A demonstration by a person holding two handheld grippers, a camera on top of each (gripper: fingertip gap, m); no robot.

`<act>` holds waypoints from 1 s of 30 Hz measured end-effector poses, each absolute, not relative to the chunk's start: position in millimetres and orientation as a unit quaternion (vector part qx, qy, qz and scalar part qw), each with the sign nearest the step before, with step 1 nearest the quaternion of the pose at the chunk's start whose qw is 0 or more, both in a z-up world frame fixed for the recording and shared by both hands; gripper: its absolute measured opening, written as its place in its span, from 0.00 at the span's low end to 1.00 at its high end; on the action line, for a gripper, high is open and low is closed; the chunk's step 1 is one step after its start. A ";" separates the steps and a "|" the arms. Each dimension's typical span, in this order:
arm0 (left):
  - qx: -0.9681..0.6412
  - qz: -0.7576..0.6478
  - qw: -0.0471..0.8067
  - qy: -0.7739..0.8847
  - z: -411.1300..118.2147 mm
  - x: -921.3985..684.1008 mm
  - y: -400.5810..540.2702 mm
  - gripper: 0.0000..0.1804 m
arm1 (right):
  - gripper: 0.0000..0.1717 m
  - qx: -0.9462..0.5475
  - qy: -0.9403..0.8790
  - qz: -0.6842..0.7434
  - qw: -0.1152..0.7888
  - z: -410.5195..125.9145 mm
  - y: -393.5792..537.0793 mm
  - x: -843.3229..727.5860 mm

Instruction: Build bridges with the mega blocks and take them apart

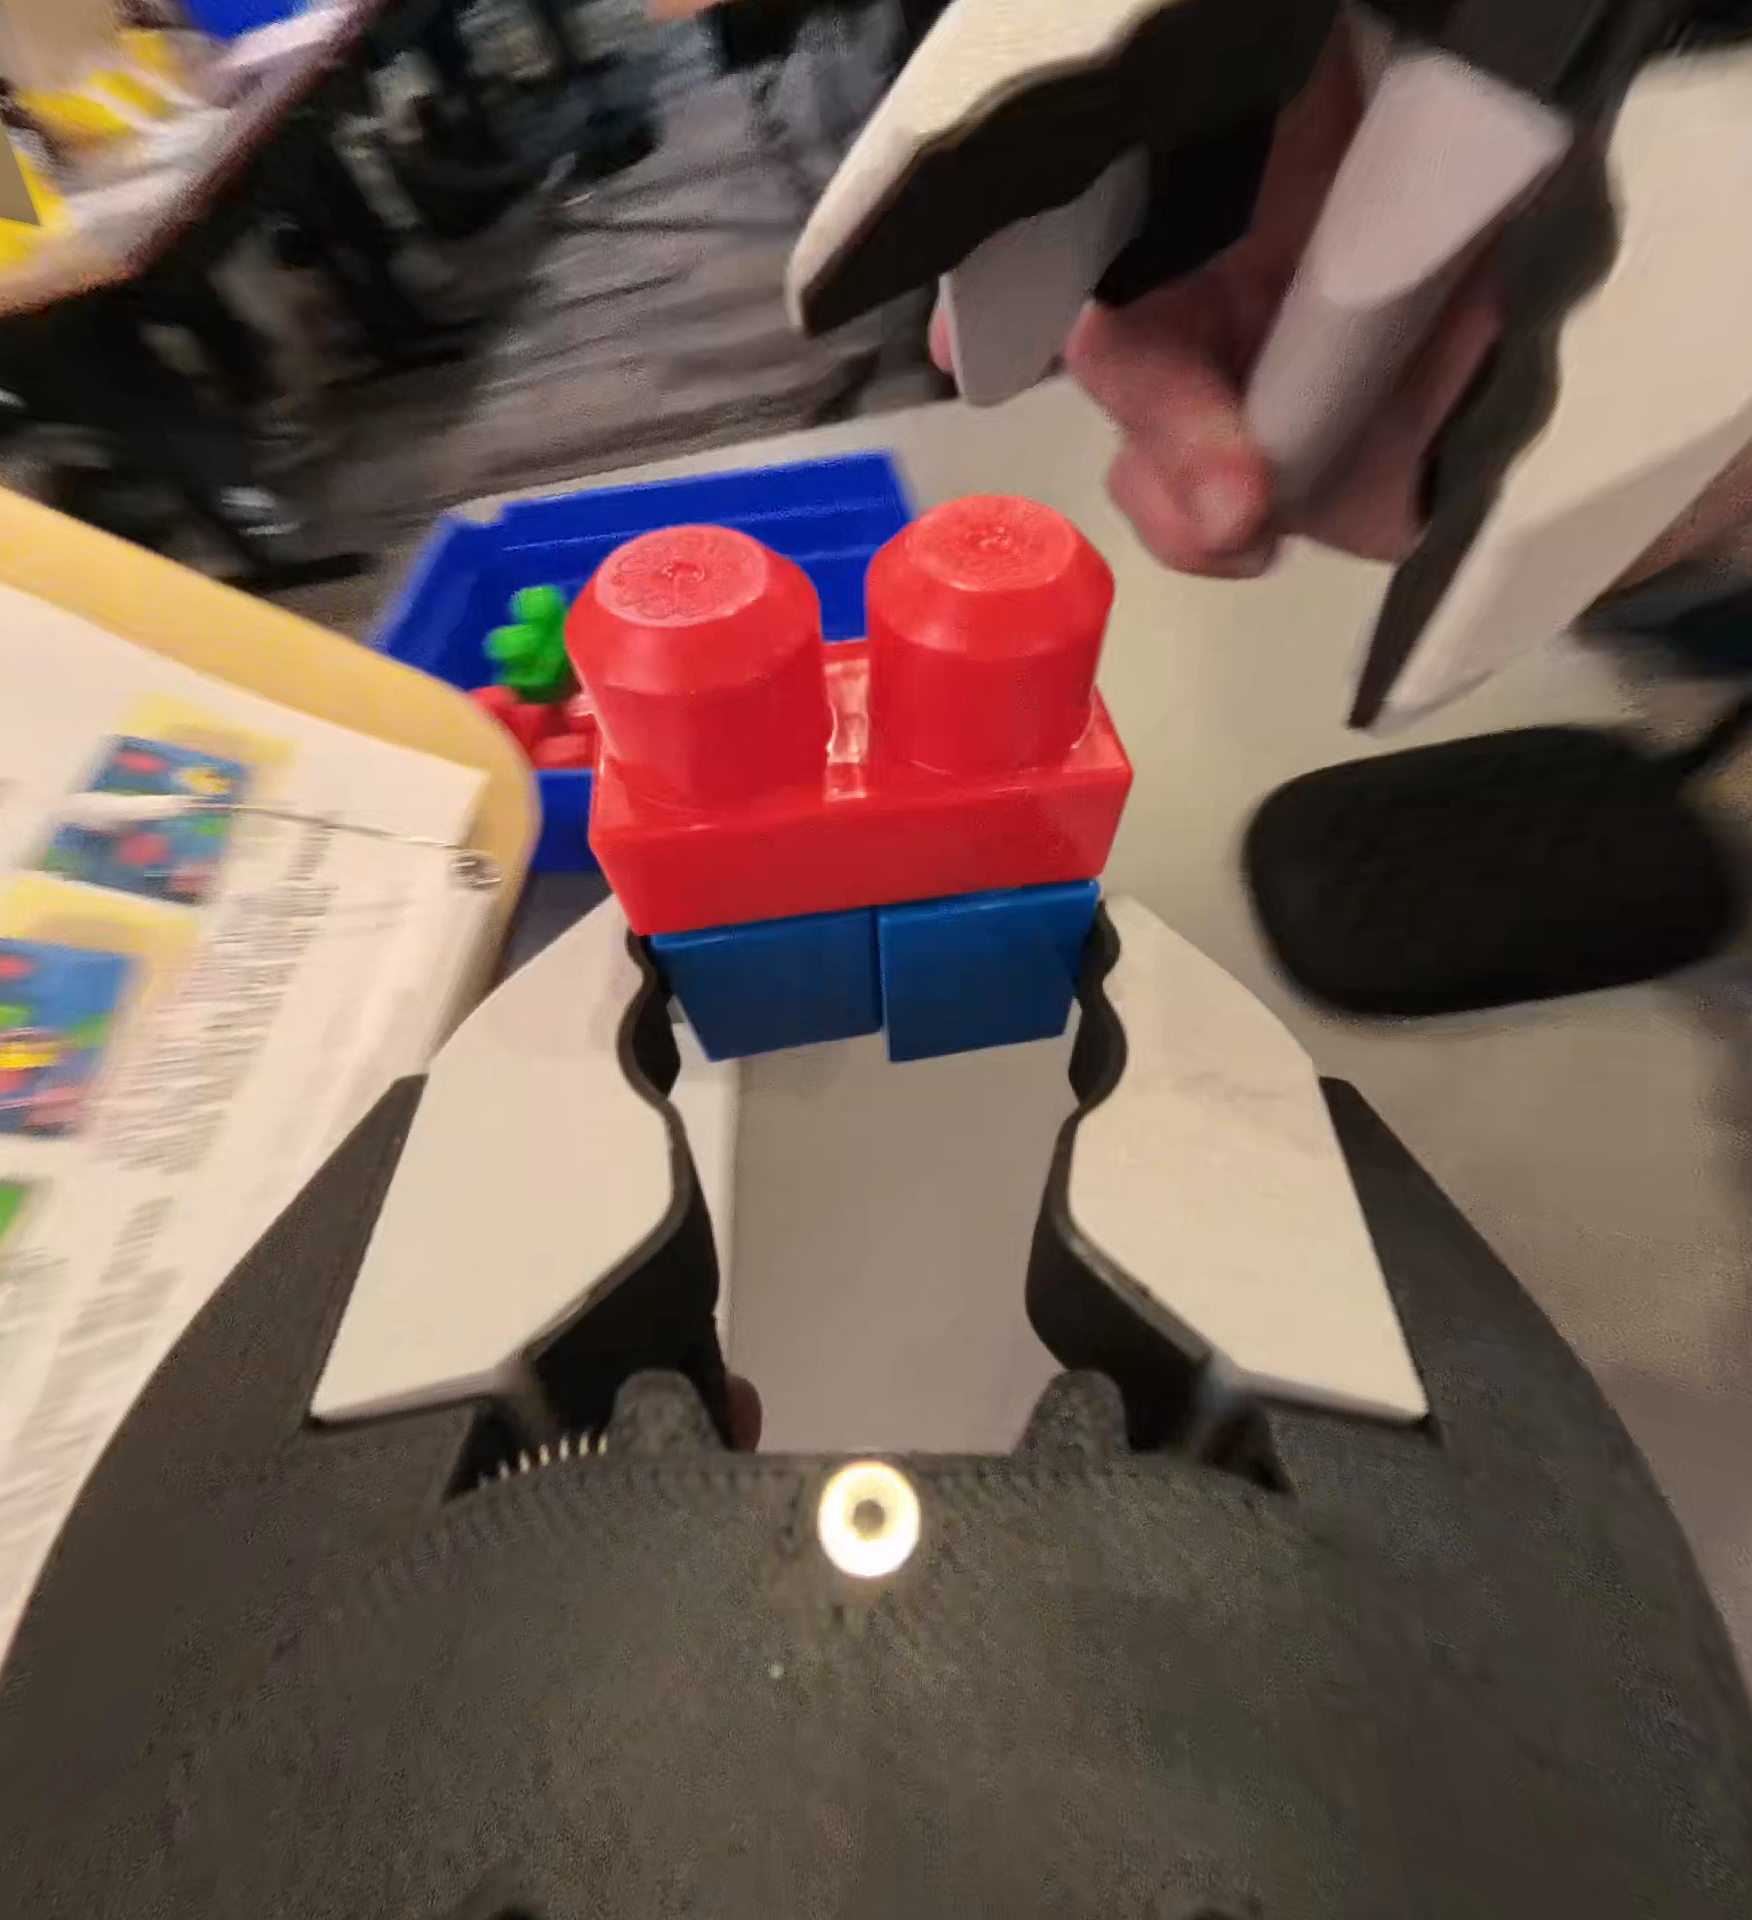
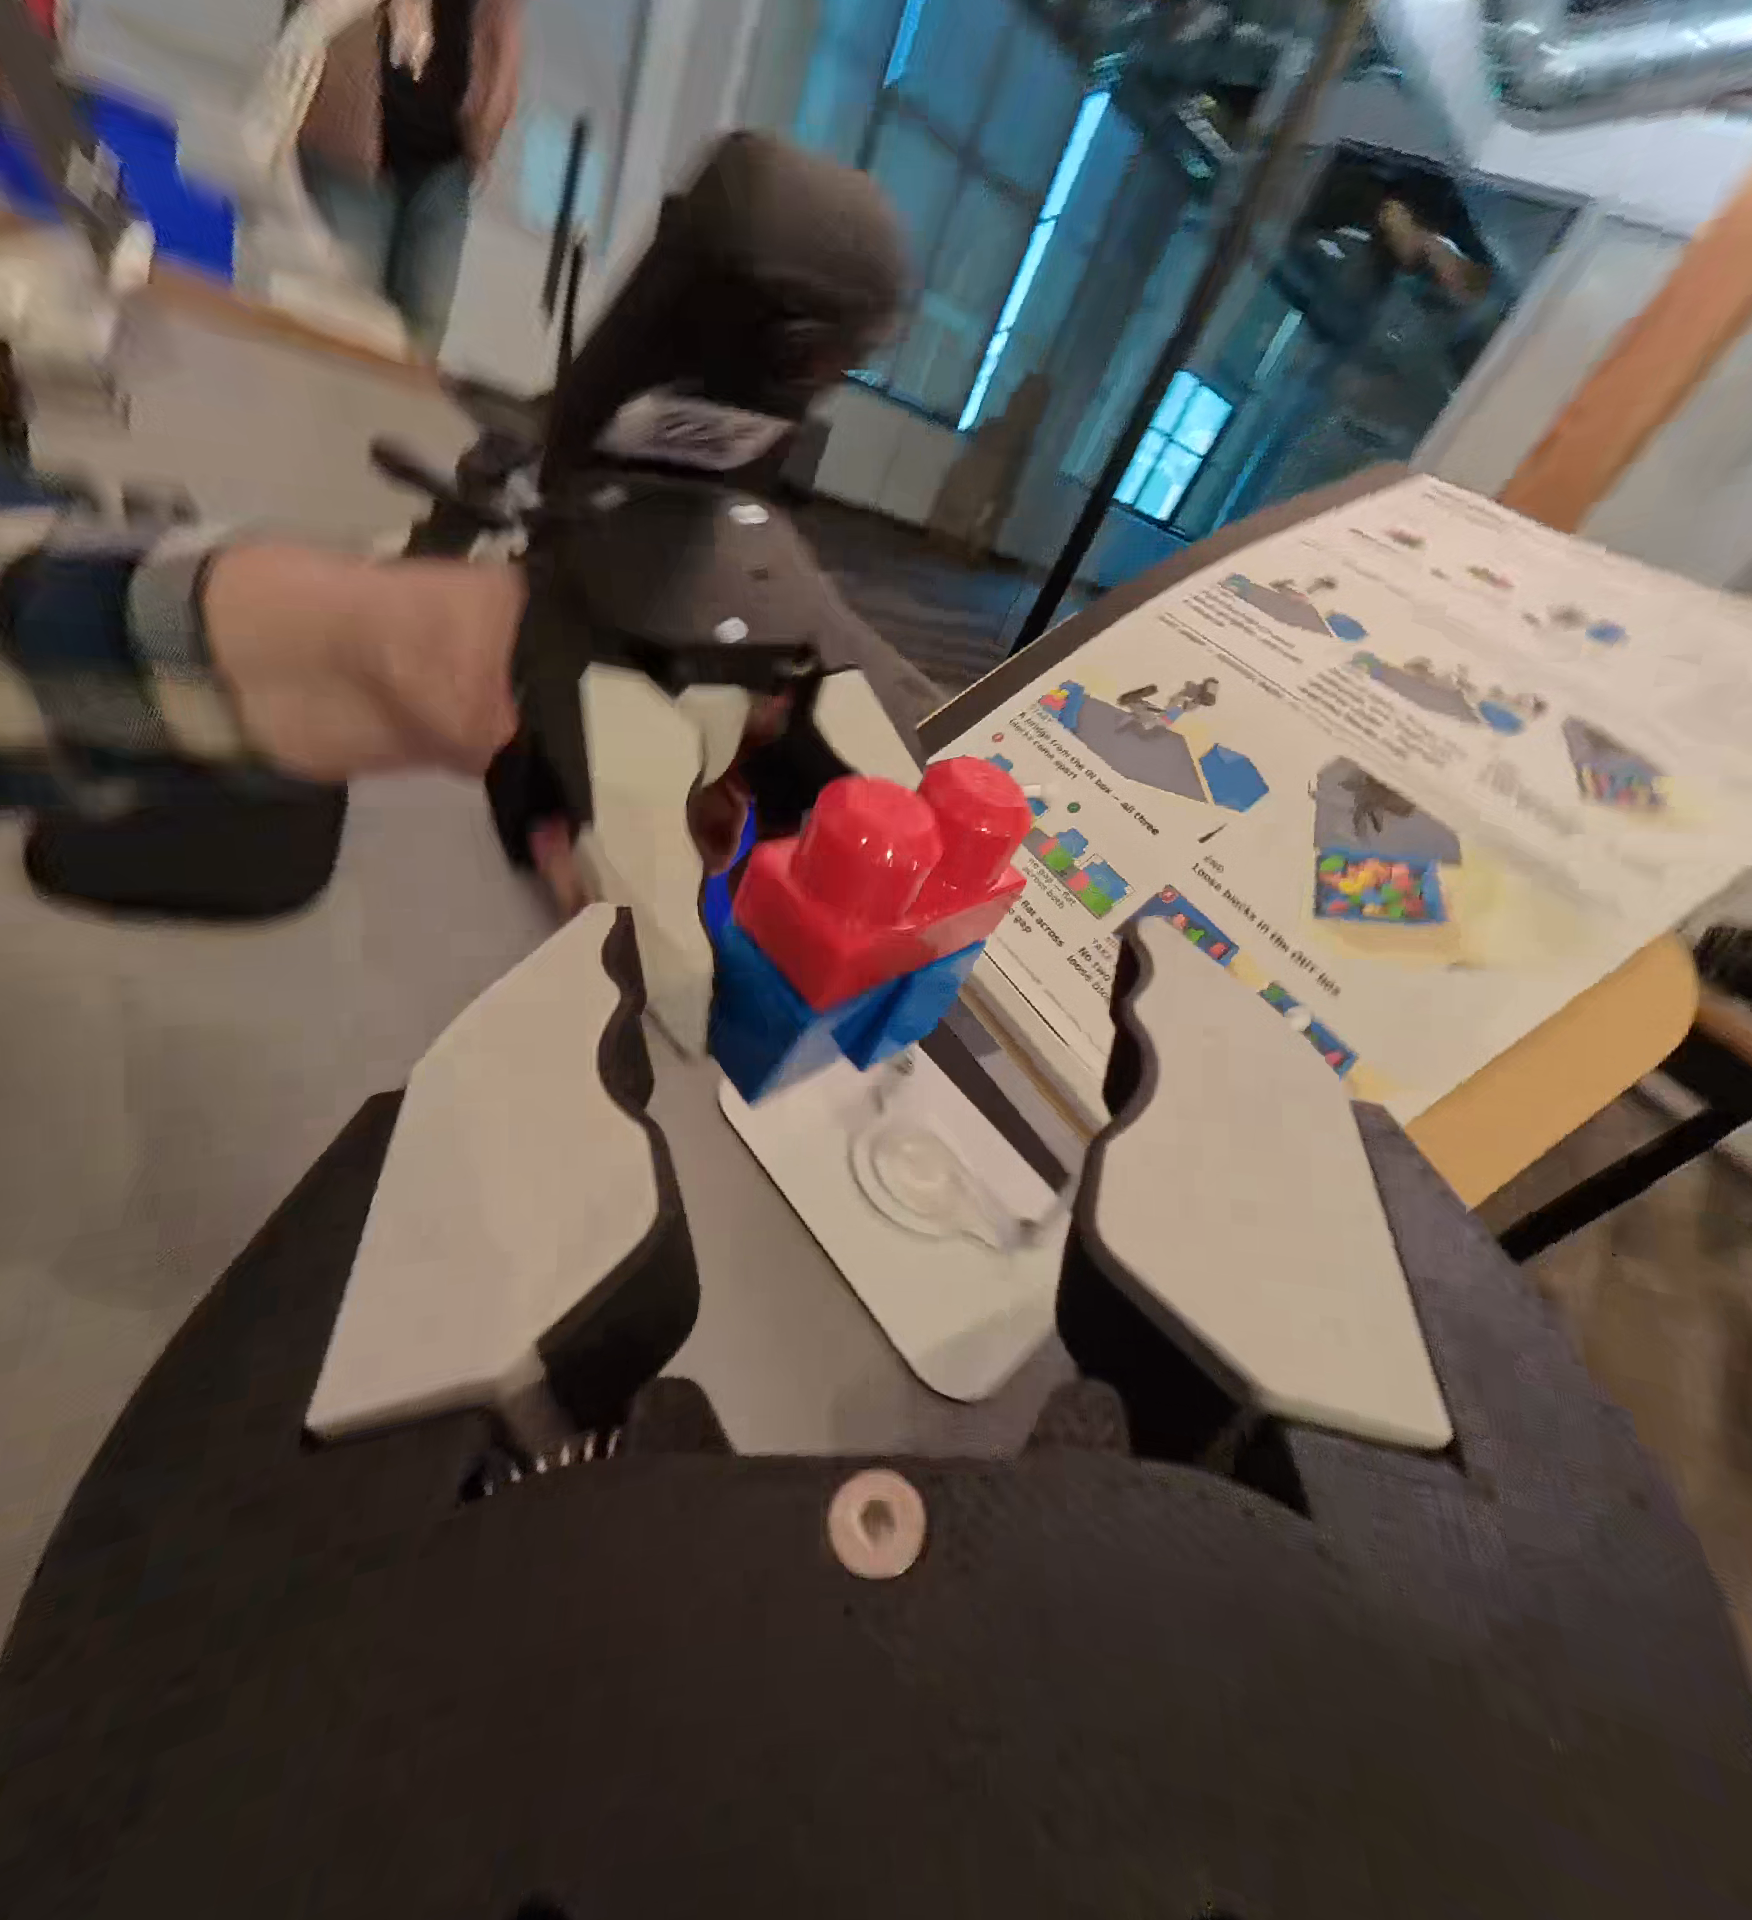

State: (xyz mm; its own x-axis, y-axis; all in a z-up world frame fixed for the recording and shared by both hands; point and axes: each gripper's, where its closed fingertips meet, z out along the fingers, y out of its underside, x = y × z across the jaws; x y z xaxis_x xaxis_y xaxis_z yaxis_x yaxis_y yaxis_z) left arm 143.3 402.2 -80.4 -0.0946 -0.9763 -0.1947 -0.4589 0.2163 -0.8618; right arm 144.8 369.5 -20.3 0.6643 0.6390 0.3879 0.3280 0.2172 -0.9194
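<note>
Room: blurred background with tall windows, ducting overhead and a standing person in the right wrist view.
Table (image 1: 1267,644): pale grey top; a yellow-edged board carrying a printed instruction sheet (image 2: 1423,748) lies beside the work area, and a black pouch (image 1: 1485,873) rests on the right.
Blue bin (image 1: 643,530): sits behind the blocks, with red and green pieces inside.
Left hand (image 2: 363,665): comes in from the side, wrist level, wrapped round the handle of its tool.
Right hand (image 1: 1194,436): raised above and behind the blocks, fingers curled round the handle, tool angled downward.
Left gripper (image 1: 872,977): fingers press on the outer sides of the two blue blocks (image 1: 867,977), pinching the pair.
Right gripper (image 2: 872,987): spread wide, clamping nothing; the bridge stands just beyond its tips.
Red block (image 1: 851,831): two studs up, seated across both blue blocks, above the left tool's fingertips.
White card (image 2: 913,1247): lies flat under the right tool, a clear plastic piece on it.
</note>
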 end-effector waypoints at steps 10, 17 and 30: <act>-0.376 -0.643 0.171 0.645 -54.4 123.7 325.0 0.41 | 0.81 -0.518 -0.601 -0.119 0.597 -37.8 352.2 124.6; -0.271 -0.698 0.104 0.655 -61.1 123.2 296.7 0.41 | 0.79 -0.476 -0.662 -0.109 0.568 -46.5 343.3 101.5; -0.159 -0.741 0.028 0.652 -65.2 122.7 282.9 0.41 | 0.68 -0.497 -0.684 -0.109 0.522 -64.9 339.6 104.8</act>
